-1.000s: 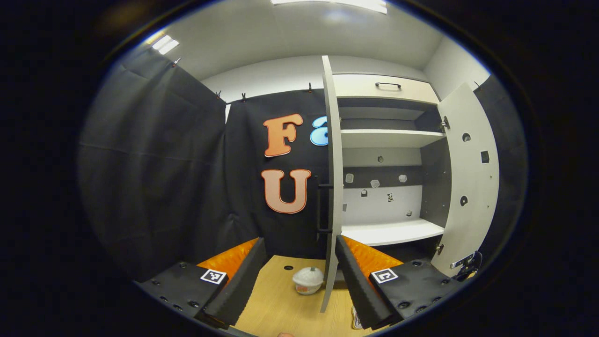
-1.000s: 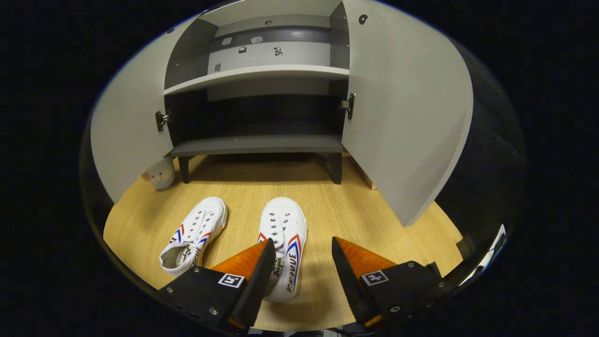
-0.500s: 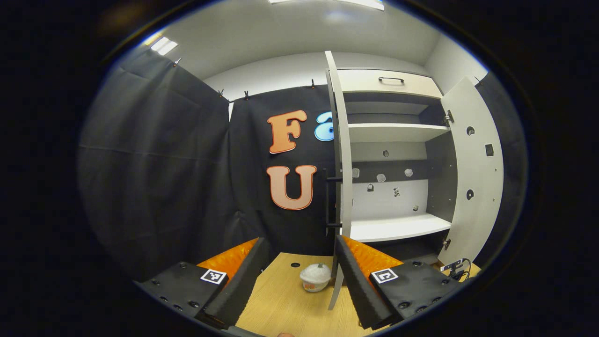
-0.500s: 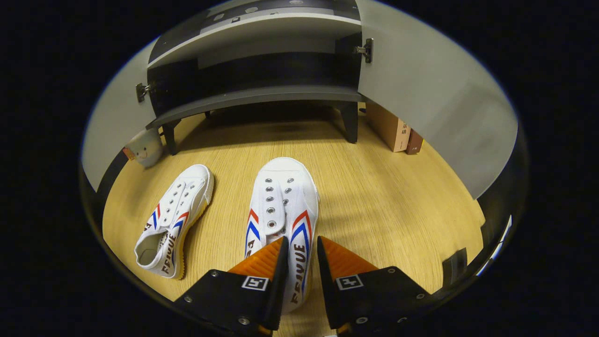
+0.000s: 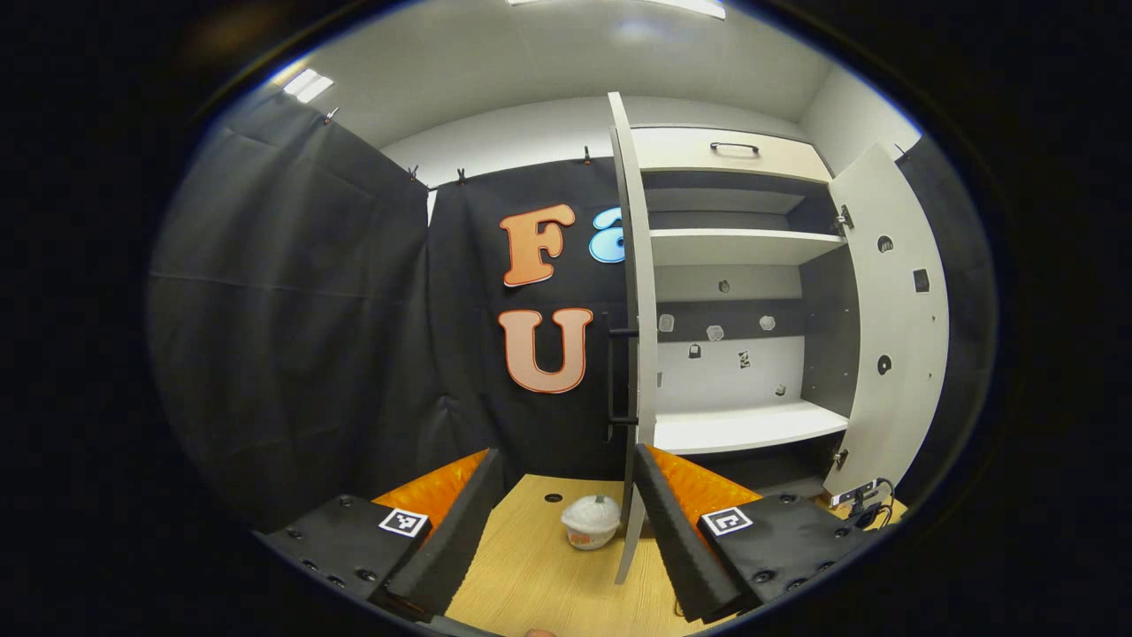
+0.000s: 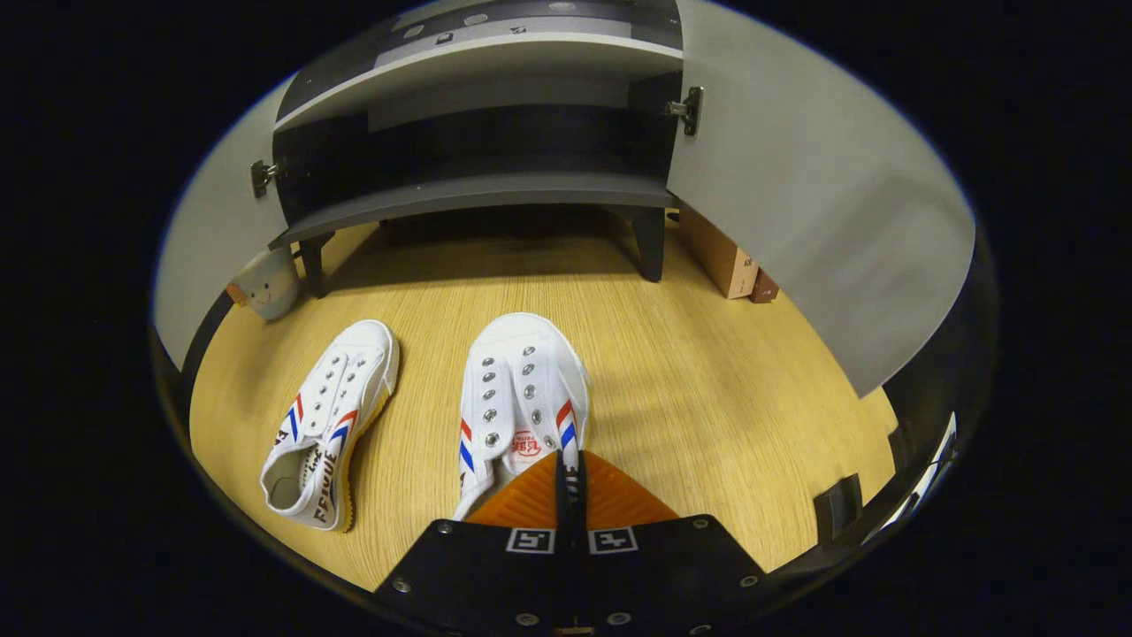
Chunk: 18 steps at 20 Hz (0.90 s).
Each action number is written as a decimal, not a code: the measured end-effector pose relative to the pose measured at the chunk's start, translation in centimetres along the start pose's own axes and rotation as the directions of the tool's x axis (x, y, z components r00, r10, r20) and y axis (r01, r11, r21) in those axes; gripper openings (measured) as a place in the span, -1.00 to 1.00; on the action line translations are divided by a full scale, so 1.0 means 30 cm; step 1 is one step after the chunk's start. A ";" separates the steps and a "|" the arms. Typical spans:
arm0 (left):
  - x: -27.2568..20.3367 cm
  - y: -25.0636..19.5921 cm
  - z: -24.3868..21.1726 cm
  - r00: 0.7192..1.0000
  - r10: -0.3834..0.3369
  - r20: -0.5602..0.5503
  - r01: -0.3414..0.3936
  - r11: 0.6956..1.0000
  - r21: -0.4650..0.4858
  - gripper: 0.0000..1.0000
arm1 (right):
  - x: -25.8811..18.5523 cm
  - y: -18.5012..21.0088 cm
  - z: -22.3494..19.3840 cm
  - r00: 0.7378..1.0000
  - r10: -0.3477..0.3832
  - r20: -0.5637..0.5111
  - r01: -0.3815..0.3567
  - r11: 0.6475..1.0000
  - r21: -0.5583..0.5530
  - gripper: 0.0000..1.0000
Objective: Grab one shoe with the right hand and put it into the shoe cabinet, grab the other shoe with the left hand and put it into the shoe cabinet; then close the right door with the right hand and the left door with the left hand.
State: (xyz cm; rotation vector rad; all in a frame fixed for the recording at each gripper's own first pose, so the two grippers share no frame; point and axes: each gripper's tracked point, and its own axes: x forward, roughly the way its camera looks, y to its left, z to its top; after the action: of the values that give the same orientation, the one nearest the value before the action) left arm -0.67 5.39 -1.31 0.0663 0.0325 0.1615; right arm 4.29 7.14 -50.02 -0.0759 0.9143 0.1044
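Below, right tongs (image 6: 569, 473) pinch right shoe (image 6: 522, 398), hiding heel; left tongs (image 5: 566, 522) agape.

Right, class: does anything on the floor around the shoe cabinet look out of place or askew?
The loose shoe lies angled, not parallel to the shoe in the right gripper. A small plush toy sits by the cabinet leg, and boxes stand behind the right door.

In the right gripper view, two shoes lie side by side on the floor (image 6: 707, 398) before the shoe cabinet (image 6: 478, 190): one shoe (image 6: 522, 398) at 6 o'clock, the other shoe (image 6: 329, 420) at 8 o'clock. A plush toy (image 6: 265, 283) sits at 10 o'clock, boxes (image 6: 725, 261) at 2 o'clock.
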 end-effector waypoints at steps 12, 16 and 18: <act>0.019 0.022 0.008 0.999 -0.018 0.027 0.018 1.000 -0.011 0.90 | -0.406 0.057 0.442 0.986 0.037 0.163 -0.051 0.996 0.079 -1.00; 0.031 0.036 -0.004 1.000 -0.015 0.023 0.015 1.000 -0.014 0.93 | -0.532 0.092 0.665 0.962 0.077 0.261 -0.097 0.993 0.064 -1.00; 0.037 0.044 -0.010 1.000 -0.014 0.021 0.014 1.000 -0.017 0.92 | -0.588 0.088 0.744 0.951 0.083 0.299 -0.110 0.991 0.075 -1.00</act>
State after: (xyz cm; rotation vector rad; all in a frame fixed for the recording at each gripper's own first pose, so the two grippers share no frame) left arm 0.21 6.87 -1.54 0.0511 0.0106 0.1472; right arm 10.82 11.18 -22.52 0.0690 0.6224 0.1607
